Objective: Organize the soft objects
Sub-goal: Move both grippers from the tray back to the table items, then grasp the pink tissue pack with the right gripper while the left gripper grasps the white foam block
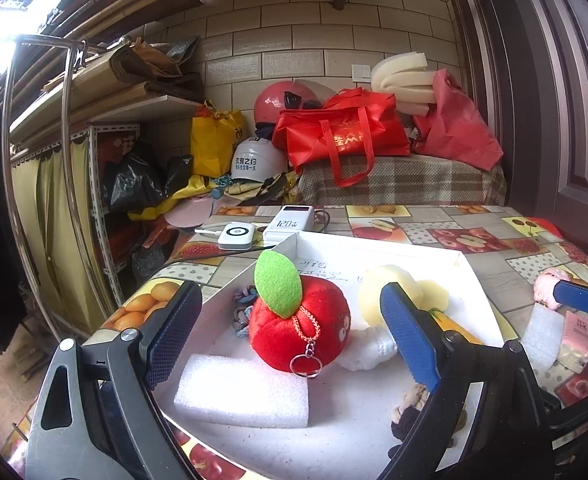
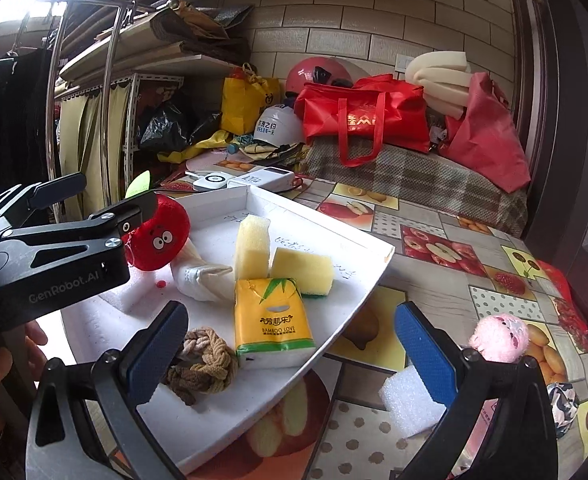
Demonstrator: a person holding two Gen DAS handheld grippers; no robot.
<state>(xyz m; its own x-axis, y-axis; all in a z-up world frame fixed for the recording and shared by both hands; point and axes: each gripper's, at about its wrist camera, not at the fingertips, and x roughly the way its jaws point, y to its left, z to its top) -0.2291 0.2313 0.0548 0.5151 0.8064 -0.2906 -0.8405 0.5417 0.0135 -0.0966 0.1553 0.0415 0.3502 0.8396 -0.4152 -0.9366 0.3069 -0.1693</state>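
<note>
A white tray on the fruit-patterned table holds a red plush apple with a green leaf, a white foam block, yellow sponges, a yellow tissue pack, a white cloth roll and brown braided ties. My left gripper is open over the tray's near side, the apple just ahead between its fingers, untouched. My right gripper is open above the tray's right edge and holds nothing. A pink plush and a small foam piece lie on the table to the right.
Two white power banks with cables sit behind the tray. A pink packet lies by the table's right side. Red bags, helmets and foam pile on a bench behind. A metal clothes rack stands at the left.
</note>
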